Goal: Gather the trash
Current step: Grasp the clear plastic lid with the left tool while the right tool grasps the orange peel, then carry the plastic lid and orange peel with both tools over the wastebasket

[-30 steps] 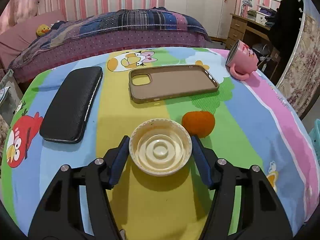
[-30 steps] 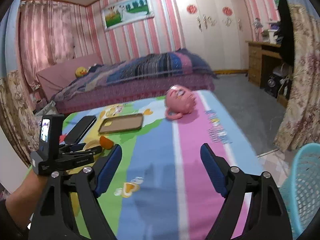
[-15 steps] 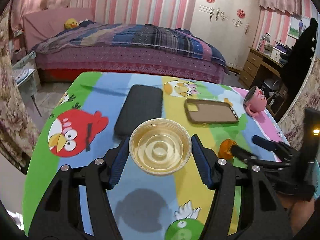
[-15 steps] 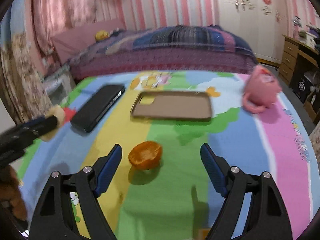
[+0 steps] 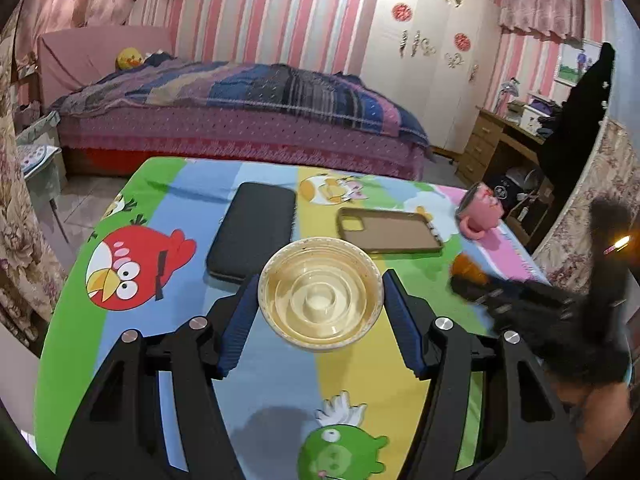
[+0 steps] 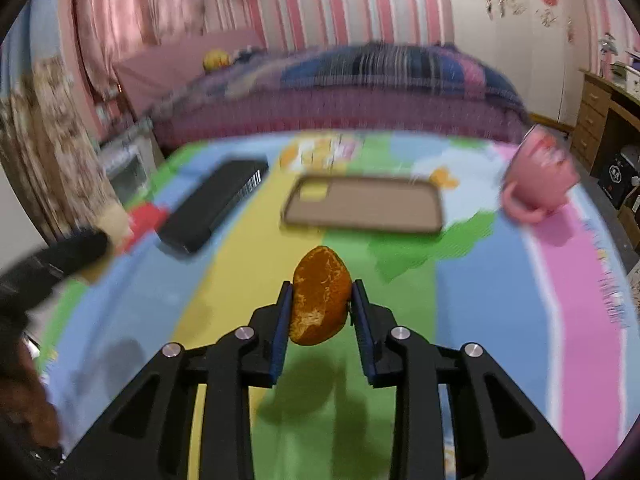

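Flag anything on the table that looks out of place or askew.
The pink mug lies tipped on its side near the table's far right edge, handle down. The phone case and black wallet lie flat; nothing looks spilled.

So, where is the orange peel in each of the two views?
Left wrist view: the orange peel is at right of centre, blurred, at the tips of the right hand-held gripper.
Right wrist view: it is at centre, clamped between the pads.
Shared landmark: the tan phone case lies just beyond it.
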A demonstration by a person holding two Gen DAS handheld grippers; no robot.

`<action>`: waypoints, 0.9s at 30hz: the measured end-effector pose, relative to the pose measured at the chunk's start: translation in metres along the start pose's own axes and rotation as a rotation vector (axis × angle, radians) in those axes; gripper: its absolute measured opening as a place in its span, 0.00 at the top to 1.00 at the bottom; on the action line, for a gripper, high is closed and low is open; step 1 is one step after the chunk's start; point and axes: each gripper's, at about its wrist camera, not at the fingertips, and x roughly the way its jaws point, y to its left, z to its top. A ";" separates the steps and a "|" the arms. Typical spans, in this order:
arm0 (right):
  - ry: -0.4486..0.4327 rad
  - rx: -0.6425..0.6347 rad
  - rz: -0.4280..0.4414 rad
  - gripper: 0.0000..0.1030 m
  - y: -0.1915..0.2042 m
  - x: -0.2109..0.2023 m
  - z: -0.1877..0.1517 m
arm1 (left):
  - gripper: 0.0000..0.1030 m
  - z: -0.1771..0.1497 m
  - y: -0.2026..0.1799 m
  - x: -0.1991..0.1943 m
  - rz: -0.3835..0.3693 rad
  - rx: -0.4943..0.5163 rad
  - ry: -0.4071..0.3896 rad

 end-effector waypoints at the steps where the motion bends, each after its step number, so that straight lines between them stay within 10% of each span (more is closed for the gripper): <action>1: -0.047 0.002 -0.005 0.71 -0.003 -0.022 0.001 | 0.41 0.000 -0.004 -0.004 -0.006 0.003 -0.011; 11: -0.293 0.110 -0.177 0.71 -0.063 -0.160 -0.036 | 0.41 -0.005 -0.065 -0.038 -0.126 0.066 -0.081; 27: -0.401 0.377 -0.466 0.70 -0.183 -0.291 -0.116 | 0.41 -0.018 -0.243 -0.070 -0.326 0.226 -0.117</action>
